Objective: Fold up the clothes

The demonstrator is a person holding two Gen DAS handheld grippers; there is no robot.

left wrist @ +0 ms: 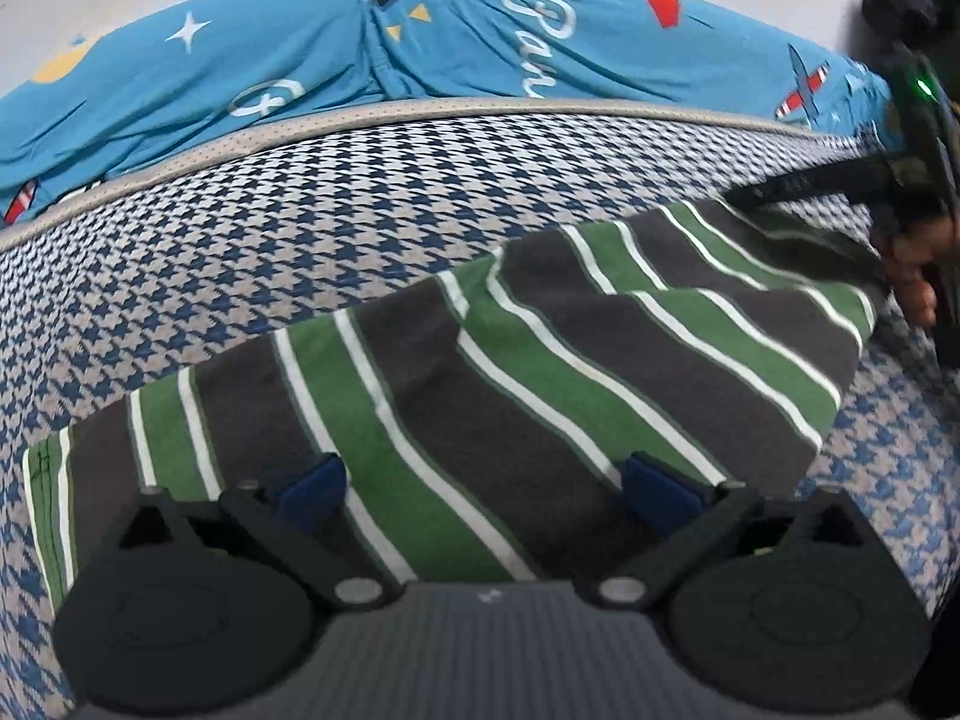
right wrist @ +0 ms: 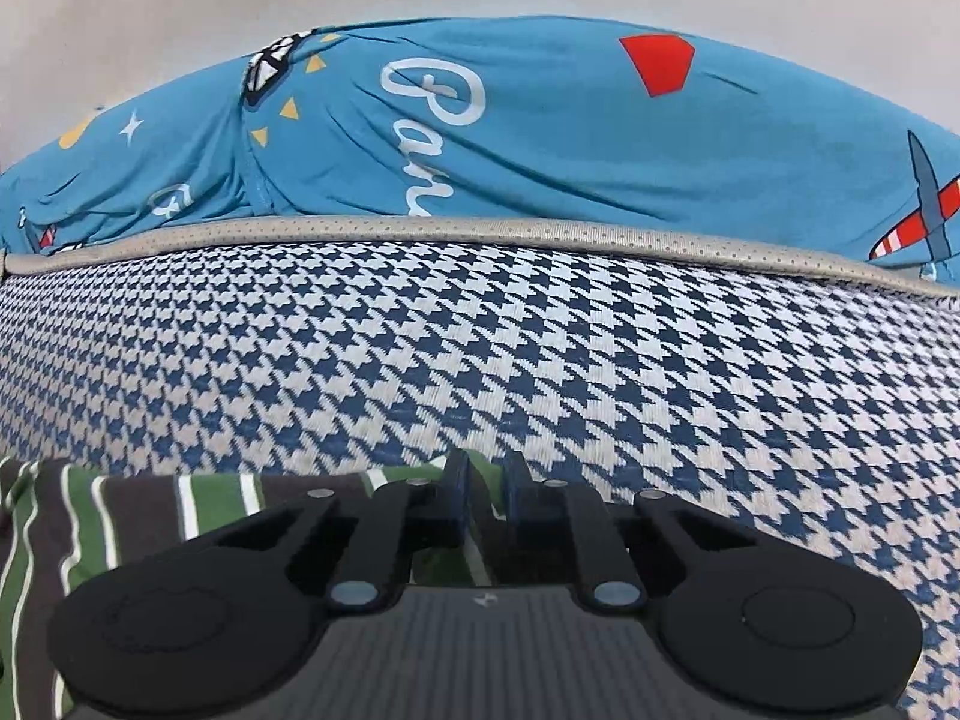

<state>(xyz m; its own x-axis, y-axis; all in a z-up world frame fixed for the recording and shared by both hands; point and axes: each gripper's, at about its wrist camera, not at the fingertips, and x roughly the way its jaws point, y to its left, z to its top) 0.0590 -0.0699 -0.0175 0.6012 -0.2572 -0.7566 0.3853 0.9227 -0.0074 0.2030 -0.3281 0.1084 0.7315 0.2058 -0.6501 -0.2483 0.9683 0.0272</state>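
Observation:
A striped garment (left wrist: 492,372) in green, dark grey and white lies on a blue-and-white houndstooth mat (left wrist: 252,222). My left gripper (left wrist: 486,489) is open, its blue pads wide apart just above the garment's near part. My right gripper (left wrist: 840,192) shows at the garment's far right corner in the left wrist view. In the right wrist view my right gripper (right wrist: 483,489) is shut on the garment's edge (right wrist: 150,510), green cloth pinched between the blue pads.
A blue printed bedsheet (left wrist: 420,42) with planes and lettering lies bunched behind the mat's beige piped edge (left wrist: 420,111); it also shows in the right wrist view (right wrist: 540,138). A pale wall stands behind. Bare houndstooth mat (right wrist: 540,360) spreads ahead of the right gripper.

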